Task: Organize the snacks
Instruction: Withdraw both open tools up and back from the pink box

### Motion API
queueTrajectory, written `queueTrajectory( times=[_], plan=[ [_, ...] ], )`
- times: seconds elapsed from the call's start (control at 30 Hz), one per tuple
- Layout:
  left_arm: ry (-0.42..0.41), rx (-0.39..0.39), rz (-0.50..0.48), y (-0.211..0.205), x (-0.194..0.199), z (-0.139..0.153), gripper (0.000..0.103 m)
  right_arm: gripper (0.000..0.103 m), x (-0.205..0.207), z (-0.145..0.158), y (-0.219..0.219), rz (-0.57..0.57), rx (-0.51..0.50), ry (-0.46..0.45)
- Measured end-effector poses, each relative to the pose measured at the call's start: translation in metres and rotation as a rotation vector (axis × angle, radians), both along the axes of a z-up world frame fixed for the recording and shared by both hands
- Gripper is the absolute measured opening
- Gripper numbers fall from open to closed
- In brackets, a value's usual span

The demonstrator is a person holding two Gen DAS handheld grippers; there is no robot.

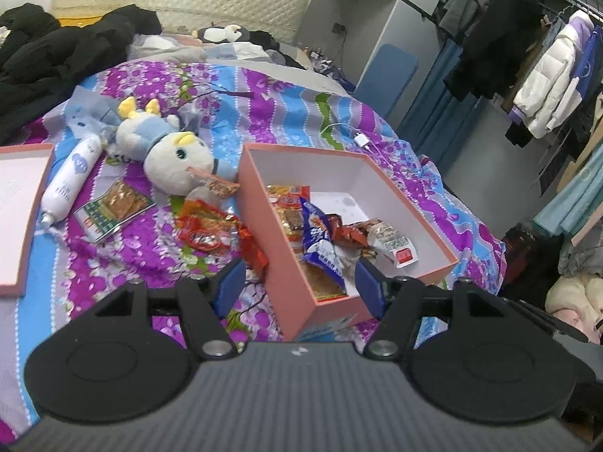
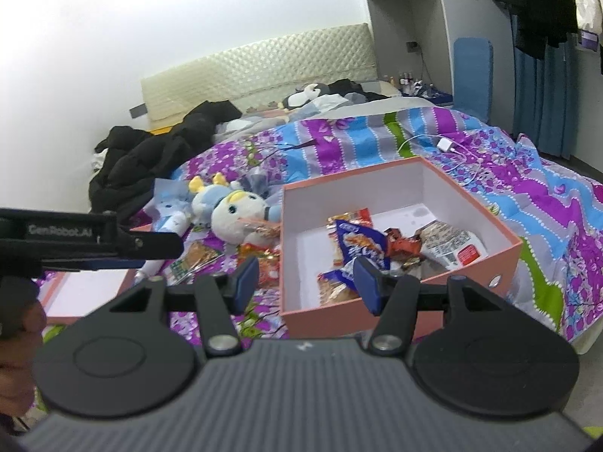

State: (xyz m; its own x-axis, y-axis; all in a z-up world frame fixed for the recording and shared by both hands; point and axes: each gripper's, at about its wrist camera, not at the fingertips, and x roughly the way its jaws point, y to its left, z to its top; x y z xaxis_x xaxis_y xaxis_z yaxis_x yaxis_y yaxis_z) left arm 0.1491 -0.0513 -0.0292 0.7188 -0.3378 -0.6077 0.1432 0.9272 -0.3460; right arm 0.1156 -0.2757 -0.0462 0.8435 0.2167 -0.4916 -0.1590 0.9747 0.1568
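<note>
Both grippers, left gripper [image 1: 300,286] and right gripper [image 2: 307,282], agape, empty; pink box [image 1: 275,241] snacks perhaps half-hidden.

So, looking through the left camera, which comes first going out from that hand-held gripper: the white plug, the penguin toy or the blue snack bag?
From the left hand-held gripper, nearest first:
1. Blue foil snack bag, in the pink cardboard box just ahead.
2. White charger plug, on the flowered bedspread beyond the box, to the right.
3. Black-and-white penguin plush toy, far back by the headboard.
</note>
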Motion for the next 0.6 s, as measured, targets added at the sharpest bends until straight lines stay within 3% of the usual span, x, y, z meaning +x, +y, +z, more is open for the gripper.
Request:
queueTrajectory(
  times=[0.6],
  plan=[
    [0.052,0.010,0.127,0.059,-0.055,-0.028,0.069,0.058,-0.039,-0.025,0.037,0.096,-0.031,0.069]
  ],
)
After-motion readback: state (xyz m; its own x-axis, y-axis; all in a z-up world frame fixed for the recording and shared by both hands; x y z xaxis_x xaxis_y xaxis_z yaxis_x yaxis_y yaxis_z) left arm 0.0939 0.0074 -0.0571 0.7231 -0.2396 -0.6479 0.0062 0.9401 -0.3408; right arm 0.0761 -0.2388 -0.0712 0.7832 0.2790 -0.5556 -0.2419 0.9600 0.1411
